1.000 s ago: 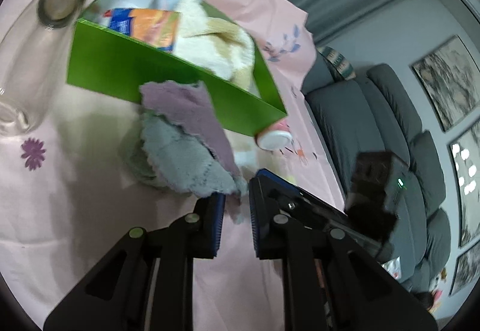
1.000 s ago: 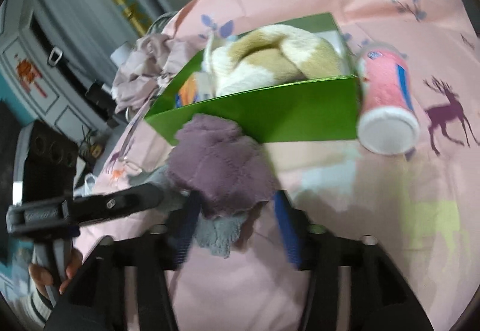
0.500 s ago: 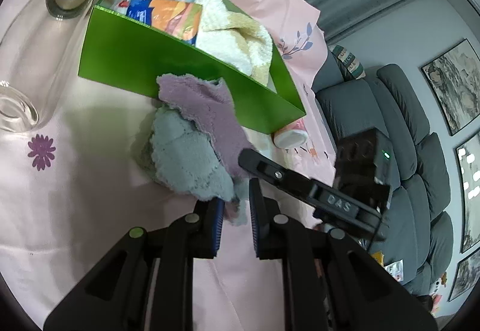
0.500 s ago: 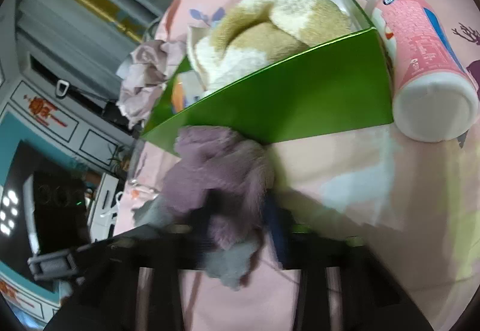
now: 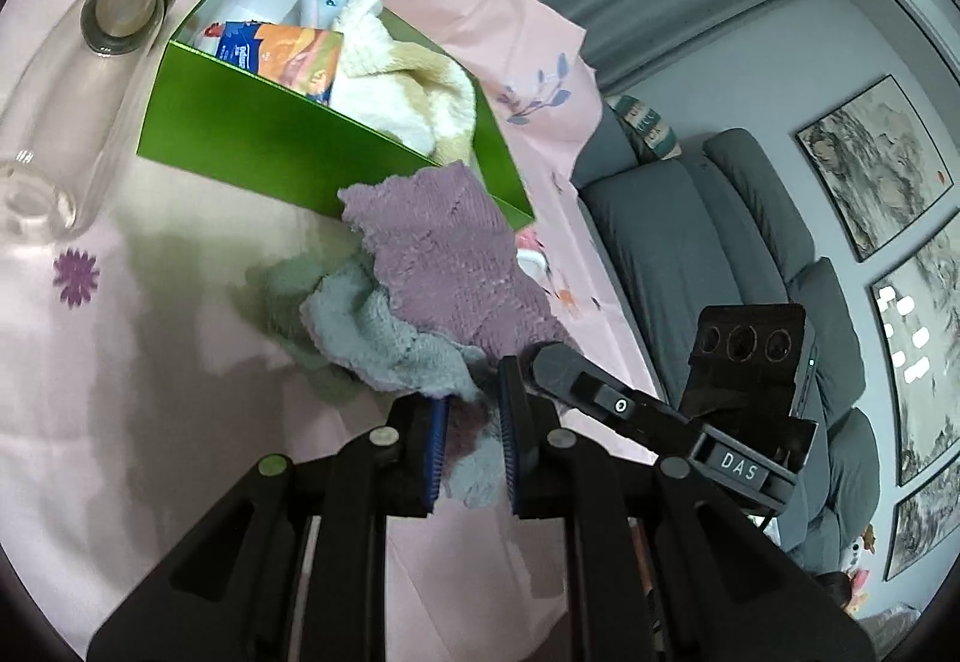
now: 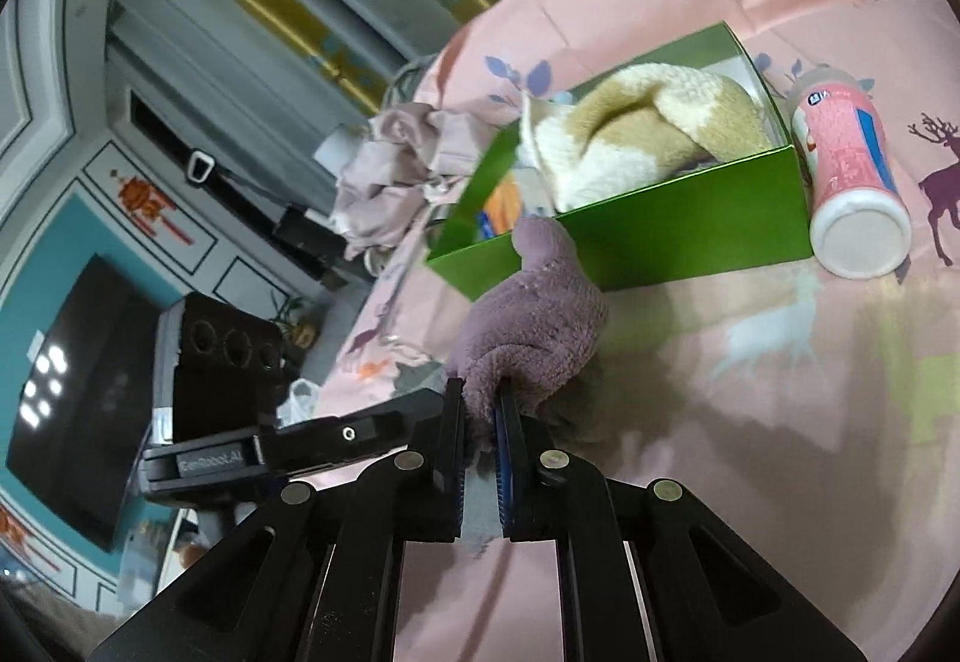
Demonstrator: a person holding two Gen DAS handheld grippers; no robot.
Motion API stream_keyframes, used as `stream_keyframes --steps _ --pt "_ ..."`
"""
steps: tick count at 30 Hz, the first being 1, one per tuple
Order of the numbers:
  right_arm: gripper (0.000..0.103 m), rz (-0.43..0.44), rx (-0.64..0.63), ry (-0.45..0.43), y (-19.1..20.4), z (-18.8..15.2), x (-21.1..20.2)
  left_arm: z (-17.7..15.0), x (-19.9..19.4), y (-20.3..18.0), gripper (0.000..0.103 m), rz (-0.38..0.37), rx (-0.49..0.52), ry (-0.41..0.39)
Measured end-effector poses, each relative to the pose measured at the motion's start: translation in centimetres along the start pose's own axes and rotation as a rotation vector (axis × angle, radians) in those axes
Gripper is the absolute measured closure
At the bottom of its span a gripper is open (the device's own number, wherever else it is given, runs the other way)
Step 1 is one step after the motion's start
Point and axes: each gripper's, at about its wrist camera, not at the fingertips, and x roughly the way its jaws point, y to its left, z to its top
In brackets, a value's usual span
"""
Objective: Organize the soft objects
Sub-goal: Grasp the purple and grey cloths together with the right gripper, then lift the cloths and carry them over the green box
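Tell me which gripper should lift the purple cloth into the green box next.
Probably the right. The right gripper is shut on the purple cloth, whose tip already leans on the green box. The left gripper pinches the bundle's end where the grey cloth hangs.

1. "DAS" in pale letters stands on a small plate on the right gripper's body [image 5: 737, 469], seen at the lower right of the left wrist frame.
2. "GenRobot.AI" in faint letters stands on the side of the left gripper's body [image 6: 210, 463], at the lower left of the right wrist frame.
3. The orange-and-blue packet [image 5: 282, 59] in the green box [image 5: 264, 146], upper left of the left wrist frame, bears print that is too small to read.
4. The pink bottle [image 6: 849, 170] at the right of the right wrist frame carries a blue label with white print that cannot be made out.
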Motion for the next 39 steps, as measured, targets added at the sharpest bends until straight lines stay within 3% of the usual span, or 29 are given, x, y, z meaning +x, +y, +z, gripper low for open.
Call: stream_keyframes --steps 7,19,31,39 --pt "0.093 0.024 -0.063 -0.02 2.7 -1.4 -2.4 -1.3 -2.1 -2.4 0.091 -0.037 0.022 -0.032" --pt "0.093 0.054 -0.205 -0.121 8.5 1.1 -5.7 1.4 -5.7 -7.1 0.091 -0.079 0.113 -0.14" --pt "0.093 0.059 -0.252 -0.149 9.7 3.0 -5.5 4.0 -6.1 -7.9 0.091 -0.03 0.163 -0.164" --pt "0.093 0.05 -0.274 -0.196 9.1 6.7 -4.7 8.0 -4.9 -8.5 0.091 0.001 0.213 -0.173"
